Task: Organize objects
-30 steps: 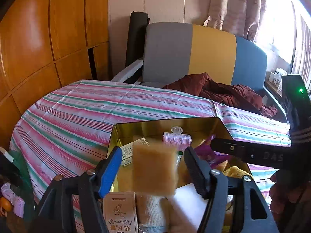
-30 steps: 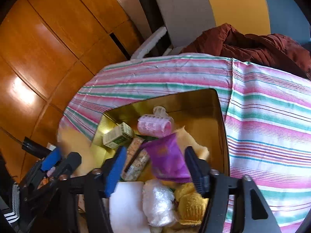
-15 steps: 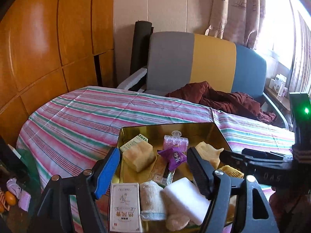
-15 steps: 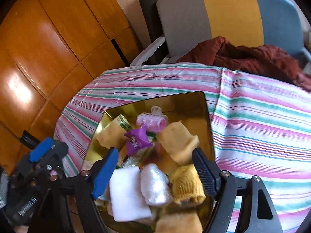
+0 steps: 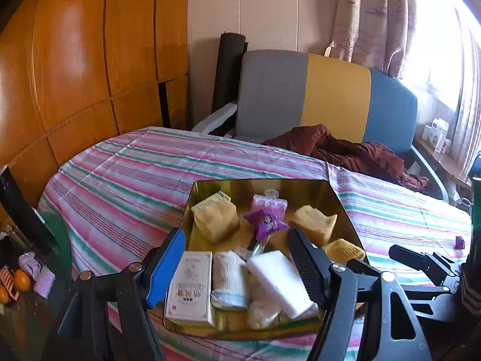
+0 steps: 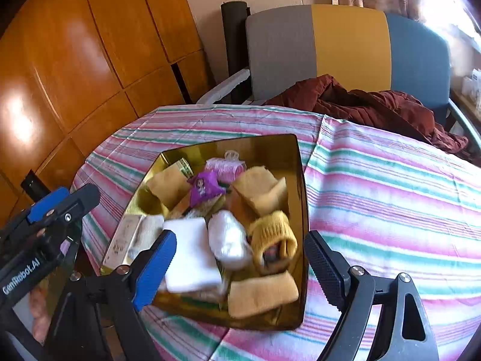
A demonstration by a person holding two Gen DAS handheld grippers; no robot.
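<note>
A gold tin (image 5: pixel 264 185) sits on the striped tablecloth, filled with several small items. A tan sponge block (image 5: pixel 216 219) and a purple packet (image 5: pixel 266 222) lie loose in it, near a pink hair roller (image 5: pixel 269 203). At the tin's near end are a white box (image 5: pixel 189 288) and a white sponge (image 5: pixel 279 276). My left gripper (image 5: pixel 235 236) hovers open above that near end and holds nothing. My right gripper (image 6: pixel 240 240) hangs over the tin (image 6: pixel 302 210) with its jaws opening and nothing between them. The purple packet (image 6: pixel 204 188) lies beyond it.
The striped tablecloth (image 5: pixel 126 186) drops away at the left and near edges. A grey, yellow and blue chair (image 5: pixel 330 96) with a maroon garment (image 5: pixel 345 150) stands behind. A small purple piece (image 5: pixel 460 242) lies on the cloth at right. Clutter (image 5: pixel 27 273) lies on the floor at left.
The tan block left my left gripper and the purple packet left my right gripper; both now rest in the tin. Both grippers pulled back and their jaws widened.
</note>
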